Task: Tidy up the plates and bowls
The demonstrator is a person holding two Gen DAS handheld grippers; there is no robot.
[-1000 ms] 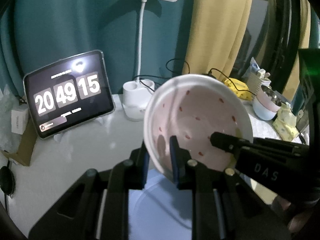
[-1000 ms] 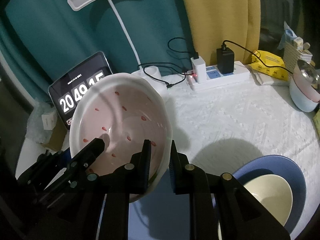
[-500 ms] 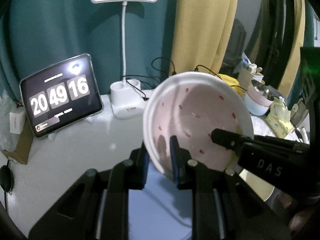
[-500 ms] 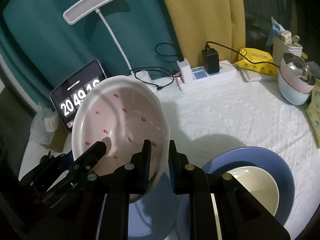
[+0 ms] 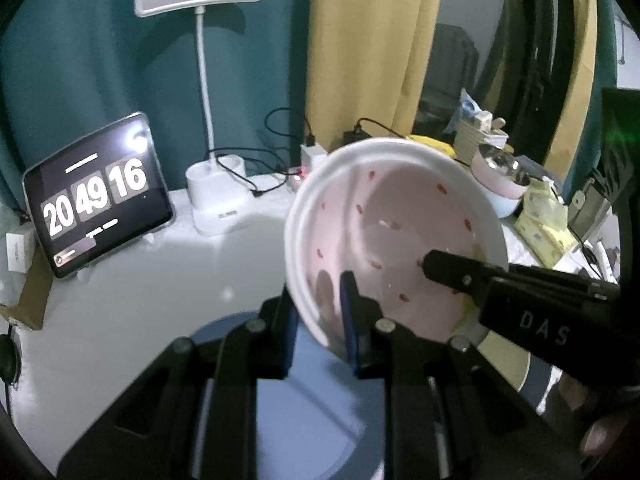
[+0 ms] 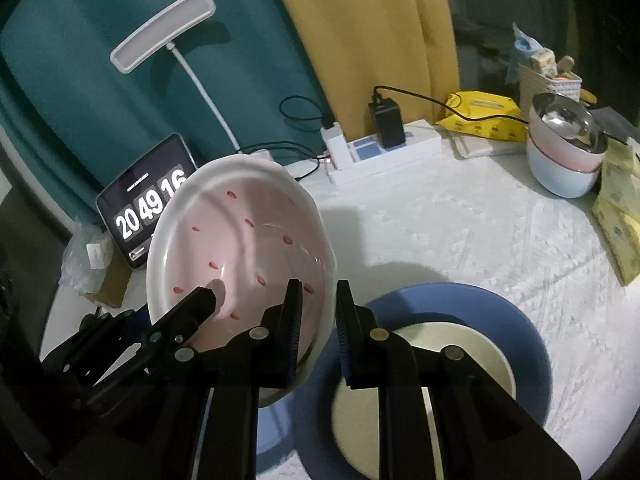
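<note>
Pink red-flecked bowl (image 5: 400,232); cream bowl (image 6: 440,368) on blue plate (image 6: 528,344).

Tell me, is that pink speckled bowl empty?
Empty. The pink speckled bowl is tipped toward the cameras, and only its red specks show on the bare inside.

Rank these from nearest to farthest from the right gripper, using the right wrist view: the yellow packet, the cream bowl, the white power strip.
1. cream bowl, just below the right gripper, inside the blue plate.
2. white power strip, mid-table, beyond the plate.
3. yellow packet, far back right, by the curtain.
</note>
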